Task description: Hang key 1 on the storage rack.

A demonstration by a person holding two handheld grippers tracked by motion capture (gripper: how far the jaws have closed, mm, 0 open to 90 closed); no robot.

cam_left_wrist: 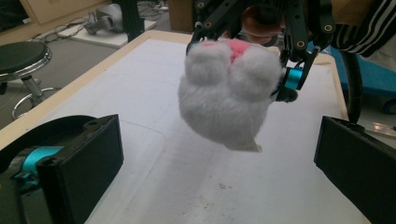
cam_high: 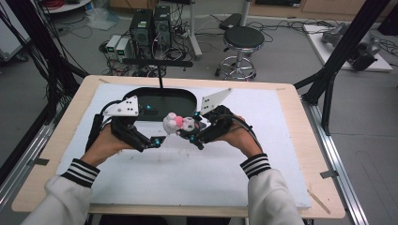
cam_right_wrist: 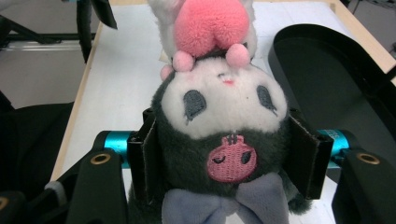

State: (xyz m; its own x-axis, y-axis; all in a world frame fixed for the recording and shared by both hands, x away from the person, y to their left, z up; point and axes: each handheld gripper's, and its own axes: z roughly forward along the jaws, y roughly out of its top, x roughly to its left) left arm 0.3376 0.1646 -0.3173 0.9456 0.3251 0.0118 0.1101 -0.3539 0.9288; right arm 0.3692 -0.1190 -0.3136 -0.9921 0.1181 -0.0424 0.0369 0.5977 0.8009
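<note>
Right gripper [cam_high: 191, 133] is clamping a plush toy [cam_high: 180, 123] by its dark head, its two black pads pressing into the fur on either side of the face, as the right gripper view shows [cam_right_wrist: 223, 140]. Seen from the left gripper view, the toy [cam_left_wrist: 229, 100] is hanging in the air above the white mat [cam_left_wrist: 154, 93], its white body and pink patch turned toward that camera, clear of the surface. Left gripper [cam_high: 157, 140] is sitting just beside the toy with its jaws standing wide apart and nothing between them. Behind both grippers, a black oval tray [cam_high: 162, 101] is lying on the mat near the far edge of the wooden table [cam_high: 300, 154].
</note>
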